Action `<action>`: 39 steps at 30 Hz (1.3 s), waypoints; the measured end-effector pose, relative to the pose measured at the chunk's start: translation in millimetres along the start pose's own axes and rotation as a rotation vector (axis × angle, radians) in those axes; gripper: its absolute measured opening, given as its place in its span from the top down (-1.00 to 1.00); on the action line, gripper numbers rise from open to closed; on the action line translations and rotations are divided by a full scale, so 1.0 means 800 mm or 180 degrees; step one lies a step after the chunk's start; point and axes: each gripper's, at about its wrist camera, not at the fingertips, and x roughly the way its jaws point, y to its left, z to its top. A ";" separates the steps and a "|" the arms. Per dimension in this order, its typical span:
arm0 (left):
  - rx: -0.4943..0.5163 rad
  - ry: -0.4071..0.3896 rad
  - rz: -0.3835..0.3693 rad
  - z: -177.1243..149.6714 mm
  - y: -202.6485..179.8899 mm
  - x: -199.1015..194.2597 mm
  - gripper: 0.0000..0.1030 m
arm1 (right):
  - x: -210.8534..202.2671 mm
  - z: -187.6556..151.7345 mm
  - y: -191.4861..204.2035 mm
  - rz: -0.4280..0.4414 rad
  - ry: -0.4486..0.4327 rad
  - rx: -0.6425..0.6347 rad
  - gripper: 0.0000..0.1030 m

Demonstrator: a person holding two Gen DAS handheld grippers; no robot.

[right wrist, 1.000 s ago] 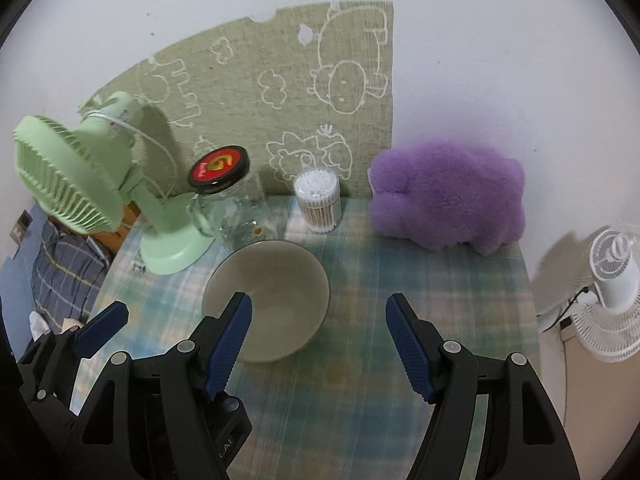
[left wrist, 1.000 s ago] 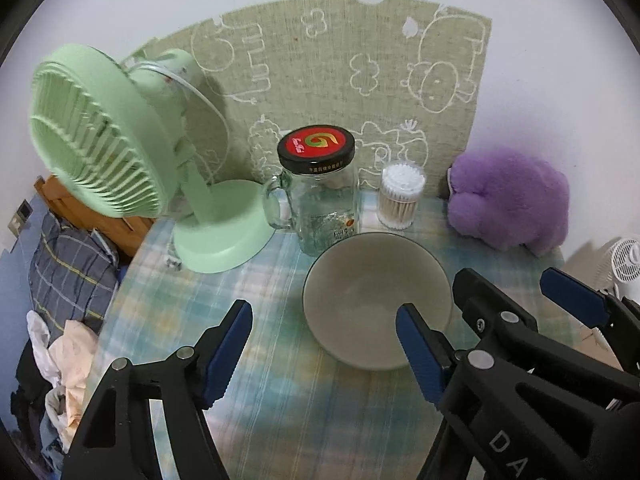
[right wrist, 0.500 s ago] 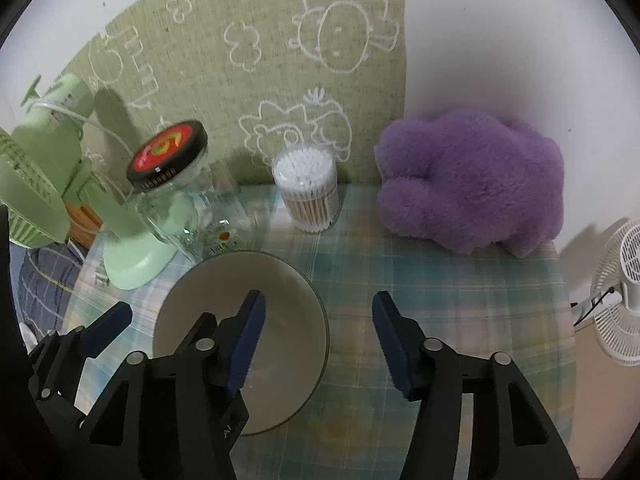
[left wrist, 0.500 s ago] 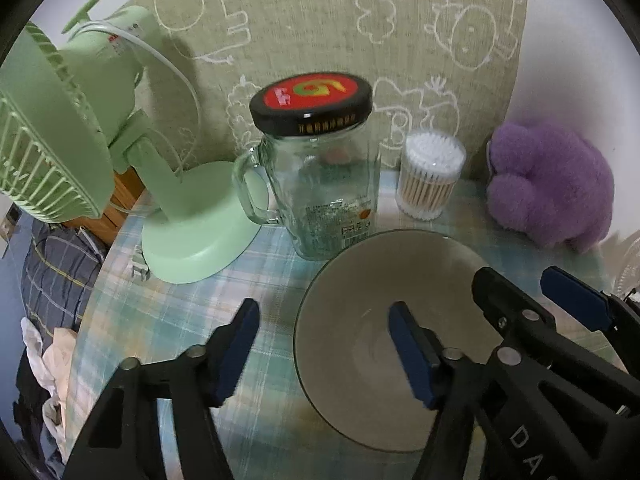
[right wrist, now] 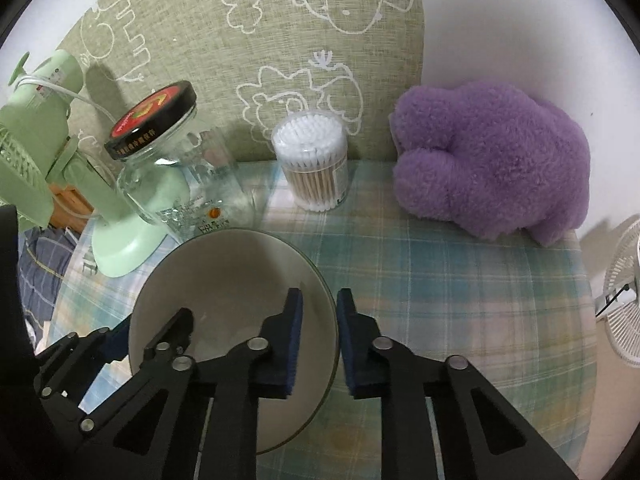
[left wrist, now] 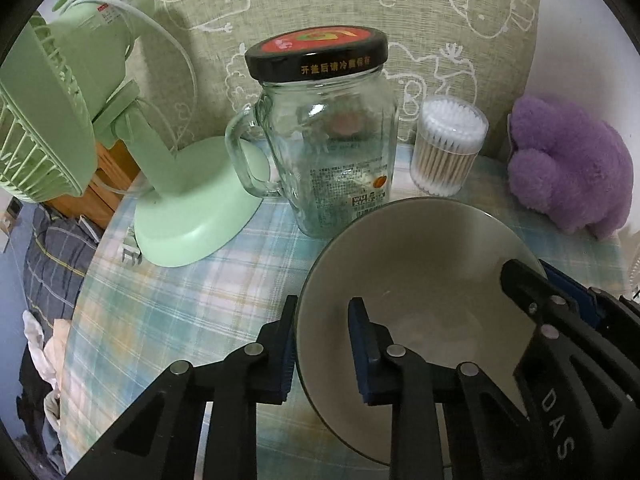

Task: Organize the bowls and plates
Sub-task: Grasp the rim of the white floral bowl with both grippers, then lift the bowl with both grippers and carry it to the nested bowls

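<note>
A grey-beige bowl (left wrist: 420, 264) (right wrist: 232, 280) stands on the checked tablecloth. My left gripper (left wrist: 322, 344) straddles the bowl's left rim, one blue pad outside and one inside. Its jaws are closing and the pads pinch the wall. My right gripper (right wrist: 320, 336) straddles the opposite rim the same way, its jaws closing with the pads pressed on the wall. Each gripper shows in the other's view: the right gripper (left wrist: 560, 300) at the bowl's far side, the left gripper (right wrist: 120, 340) at the lower left.
Just behind the bowl stands a glass jar mug (left wrist: 332, 152) with a black and red lid. A green desk fan (left wrist: 80, 112) is at the left, a tub of cotton swabs (right wrist: 312, 168) and a purple plush toy (right wrist: 492, 164) at the back. A white fan (right wrist: 624, 300) stands beyond the table's right edge.
Both grippers came down and forward onto the bowl. Their jaws went from wide apart to pinched on opposite sides of the rim.
</note>
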 end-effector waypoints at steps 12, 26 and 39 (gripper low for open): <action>0.0071 0.0023 -0.0016 -0.005 -0.001 -0.011 0.62 | -0.009 -0.003 -0.002 -0.0054 0.0047 0.0053 0.69; 0.0120 -0.0232 -0.0069 -0.007 -0.004 -0.087 0.62 | -0.085 -0.005 -0.007 -0.0096 -0.0165 0.0109 0.69; 0.0113 -0.0433 -0.0075 -0.032 0.017 -0.182 0.62 | -0.192 -0.029 0.009 -0.0088 -0.0371 0.0096 0.69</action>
